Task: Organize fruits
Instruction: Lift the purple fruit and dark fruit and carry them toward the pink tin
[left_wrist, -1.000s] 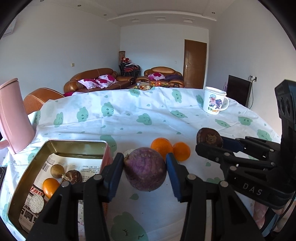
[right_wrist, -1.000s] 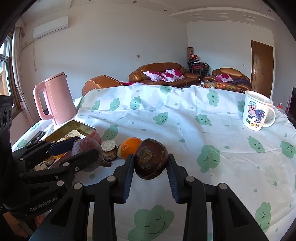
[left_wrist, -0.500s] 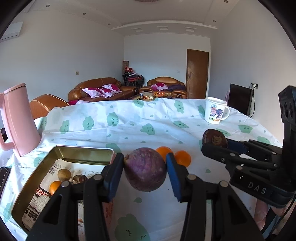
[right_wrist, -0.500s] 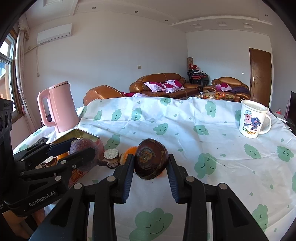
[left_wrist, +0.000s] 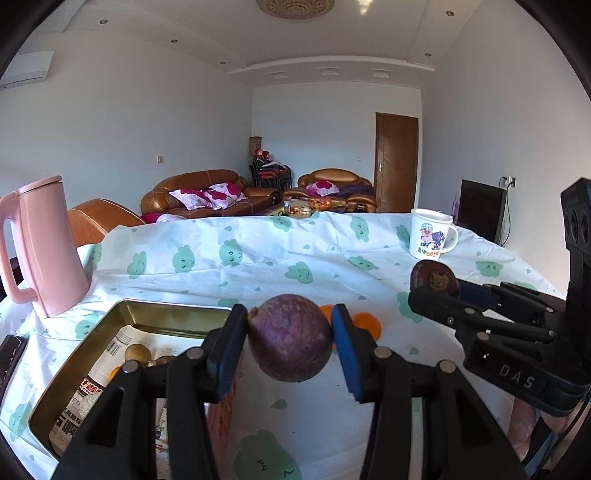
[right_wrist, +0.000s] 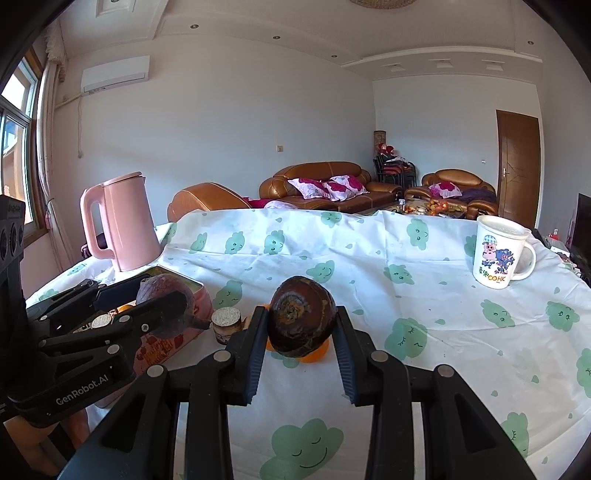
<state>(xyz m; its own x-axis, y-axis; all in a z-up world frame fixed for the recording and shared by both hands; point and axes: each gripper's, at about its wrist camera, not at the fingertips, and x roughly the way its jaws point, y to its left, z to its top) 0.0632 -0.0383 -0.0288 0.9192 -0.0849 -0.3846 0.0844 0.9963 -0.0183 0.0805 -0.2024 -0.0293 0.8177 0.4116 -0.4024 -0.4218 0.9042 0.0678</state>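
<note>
Left wrist camera showed my left gripper (left_wrist: 290, 341) clenched on a purple fruit (left_wrist: 290, 338), its blue pads pressing both sides and holding it in the air above the tablecloth (left_wrist: 258, 269). Just to the left of it sat the metal tin (left_wrist: 173, 317), lined with printed paper, with a few small fruits already lying inside (I could not tell what kind they were). Two oranges (left_wrist: 365, 323) lay on the cloth behind the purple fruit, mostly hidden by it. At the right edge of the same view I saw my right gripper (left_wrist: 436, 286) from the side, grasping a dark brown fruit (left_wrist: 434, 278). From the right wrist camera, that brown fruit (right_wrist: 301, 319) was pinched firmly between the two pads, lifted over the cloth, with an orange (right_wrist: 314, 354) peeking out beneath it. A small jar (right_wrist: 226, 325) stood beside the tin. Further back, a pink kettle (right_wrist: 123, 221) stood on the left and a cartoon mug (right_wrist: 498, 256) on the right.
</note>
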